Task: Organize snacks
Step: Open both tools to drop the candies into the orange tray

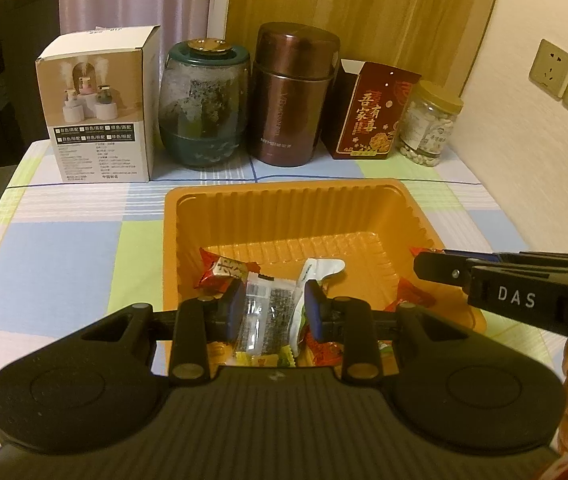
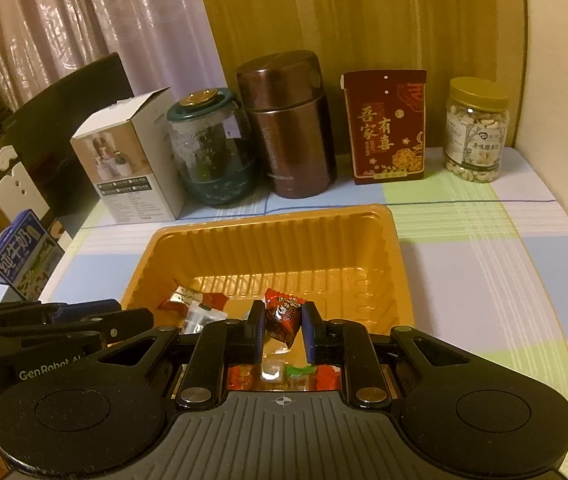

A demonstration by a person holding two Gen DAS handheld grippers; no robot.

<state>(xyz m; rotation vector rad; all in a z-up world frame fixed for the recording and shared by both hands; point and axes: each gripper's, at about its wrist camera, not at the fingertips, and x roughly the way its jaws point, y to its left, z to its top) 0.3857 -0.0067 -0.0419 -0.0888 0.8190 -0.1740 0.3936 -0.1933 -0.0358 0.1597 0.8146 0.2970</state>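
An orange plastic tray (image 1: 295, 216) sits on the checked tablecloth and holds several wrapped snacks. My left gripper (image 1: 274, 306) is over the tray's near part, its jaws closed on a clear packet with dark filling (image 1: 266, 312). A red wrapped candy (image 1: 228, 272) and a white wrapper (image 1: 321, 270) lie in the tray behind it. My right gripper (image 2: 282, 318) is over the same tray (image 2: 268, 240), shut on a red wrapped candy (image 2: 284, 314). The right gripper's fingers (image 1: 483, 276) reach in from the right in the left wrist view.
Along the back wall stand a white product box (image 1: 102, 112), a green glass jar (image 1: 204, 108), a brown metal canister (image 1: 291, 96), a red gift box (image 1: 371, 114) and a jar of nuts (image 1: 427, 124). A milk carton (image 2: 24, 256) sits off the table's left edge.
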